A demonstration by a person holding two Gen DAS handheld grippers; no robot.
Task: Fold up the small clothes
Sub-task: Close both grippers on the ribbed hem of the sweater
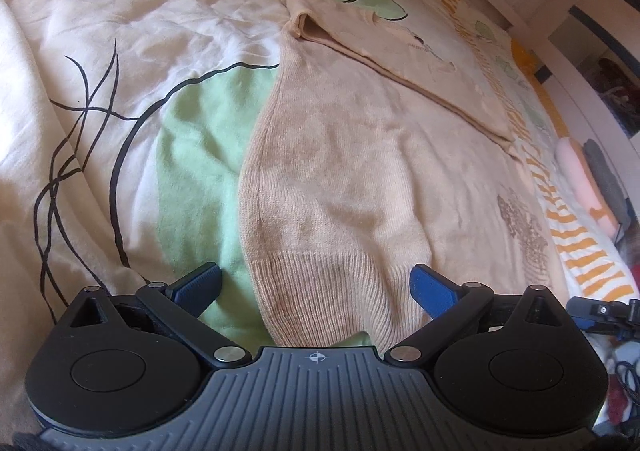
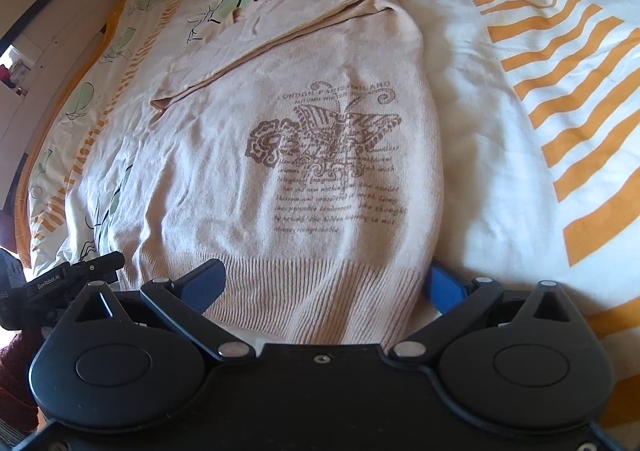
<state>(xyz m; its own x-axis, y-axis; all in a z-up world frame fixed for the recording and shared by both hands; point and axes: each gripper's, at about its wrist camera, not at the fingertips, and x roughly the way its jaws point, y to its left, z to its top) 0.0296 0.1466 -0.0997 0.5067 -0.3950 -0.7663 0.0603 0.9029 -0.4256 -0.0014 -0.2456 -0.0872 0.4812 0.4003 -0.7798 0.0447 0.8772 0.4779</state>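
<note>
One beige knit sweater (image 2: 288, 155) lies flat on the patterned bedspread (image 2: 520, 91), its long axis running straight away from both grippers, sleeves folded across the far end. The ribbed hem (image 2: 316, 287) lies nearest, directly between the spread fingers. The left gripper (image 1: 316, 287) brackets the hem's left corner; the right gripper (image 2: 326, 283) brackets its right corner. Both sets of jaws stand released, gripping nothing. Likely next step: clamp both corners and carry the hem toward the collar.

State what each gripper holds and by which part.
Nothing is held. The left gripper and right gripper are both open, each straddling the sweater at its ribbed hem.
</note>
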